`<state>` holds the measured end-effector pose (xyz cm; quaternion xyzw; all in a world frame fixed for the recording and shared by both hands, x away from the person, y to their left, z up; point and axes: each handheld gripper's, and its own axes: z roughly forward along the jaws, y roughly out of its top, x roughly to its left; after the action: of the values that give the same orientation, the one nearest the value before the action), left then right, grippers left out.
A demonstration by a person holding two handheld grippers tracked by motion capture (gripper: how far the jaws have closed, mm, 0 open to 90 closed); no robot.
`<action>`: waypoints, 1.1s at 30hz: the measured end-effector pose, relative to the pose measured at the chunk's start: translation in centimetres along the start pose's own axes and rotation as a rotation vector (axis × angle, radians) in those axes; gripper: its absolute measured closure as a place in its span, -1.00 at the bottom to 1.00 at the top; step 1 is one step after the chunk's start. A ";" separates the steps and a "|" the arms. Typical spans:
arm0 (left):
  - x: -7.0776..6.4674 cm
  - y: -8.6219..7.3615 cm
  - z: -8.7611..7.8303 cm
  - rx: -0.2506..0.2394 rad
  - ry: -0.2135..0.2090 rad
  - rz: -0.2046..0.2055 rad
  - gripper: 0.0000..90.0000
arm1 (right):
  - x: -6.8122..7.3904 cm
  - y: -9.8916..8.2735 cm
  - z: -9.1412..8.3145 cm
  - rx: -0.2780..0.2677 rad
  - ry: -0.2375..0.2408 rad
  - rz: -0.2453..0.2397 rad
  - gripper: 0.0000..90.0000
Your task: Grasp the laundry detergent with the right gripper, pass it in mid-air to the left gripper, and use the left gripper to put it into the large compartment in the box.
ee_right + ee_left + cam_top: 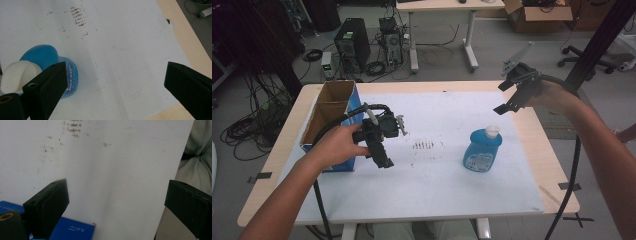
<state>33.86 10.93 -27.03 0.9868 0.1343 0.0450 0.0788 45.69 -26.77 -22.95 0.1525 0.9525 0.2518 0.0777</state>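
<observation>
On the pale wooden desk [532,150] covered by a white paper sheet [437,170]: one blue plastic bottle with a white cap [482,148], upright, right of centre in the high view; lower left in the right gripper view. One open blue cardboard box [332,117], left of frame. Left gripper [384,161], beside the box, fingers released, nothing between them. Right gripper [507,105], upper right, raised above the desk well apart from the bottle, fingers released, empty.
</observation>
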 end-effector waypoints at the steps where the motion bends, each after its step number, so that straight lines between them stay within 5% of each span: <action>1: 0.0 0.0 0.0 -0.004 0.000 -0.002 -0.87 | 0.0 0.0 0.0 0.000 0.000 0.000 -0.89; 33: -0.2 1.0 -0.8 -0.028 0.012 0.010 -0.88 | 3.3 -1.4 -3.5 -0.017 -0.002 -0.007 -0.92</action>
<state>33.83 10.04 -26.11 0.9860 0.1293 0.0531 0.0914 41.48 -28.45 -20.90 0.1488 0.9509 0.2592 0.0810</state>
